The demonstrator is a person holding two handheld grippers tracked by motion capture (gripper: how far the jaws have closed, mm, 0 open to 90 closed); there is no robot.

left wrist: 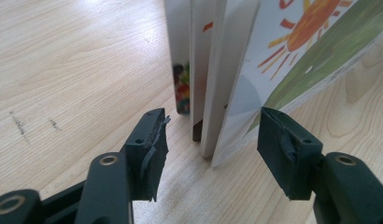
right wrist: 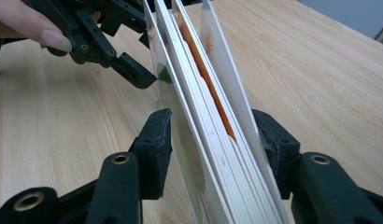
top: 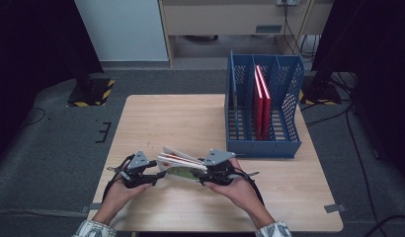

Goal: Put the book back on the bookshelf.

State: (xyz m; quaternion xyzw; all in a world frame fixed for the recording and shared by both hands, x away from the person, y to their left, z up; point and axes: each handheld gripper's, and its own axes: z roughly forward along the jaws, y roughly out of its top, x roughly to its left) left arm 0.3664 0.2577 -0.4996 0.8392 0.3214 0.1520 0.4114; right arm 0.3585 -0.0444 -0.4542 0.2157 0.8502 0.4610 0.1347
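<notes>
High view: both grippers sit low at the near edge of the counter [top: 156,118], with a board book [top: 180,165] between them. Left gripper [top: 152,174] is at the book's left end, right gripper [top: 206,173] at its right end. Book is tilted, pages slightly fanned. Blue file rack [top: 262,106] stands at the counter's far right, well apart from the book, with two red books [top: 262,96] upright in one of its slots.

Left gripper view: gripper [left wrist: 210,149] is open, pads clear of the book [left wrist: 236,70]. The book's near edge stands just ahead of and between the two pads; the sun-and-grass cover is on the right side and the pages are splayed.

Right gripper view: gripper [right wrist: 213,140] is clamped on the book [right wrist: 203,121], one pad on each cover, page edges running up between them. The left gripper [right wrist: 133,70] is at the book's far end, with fingers [right wrist: 35,28] of the person's hand on it.
</notes>
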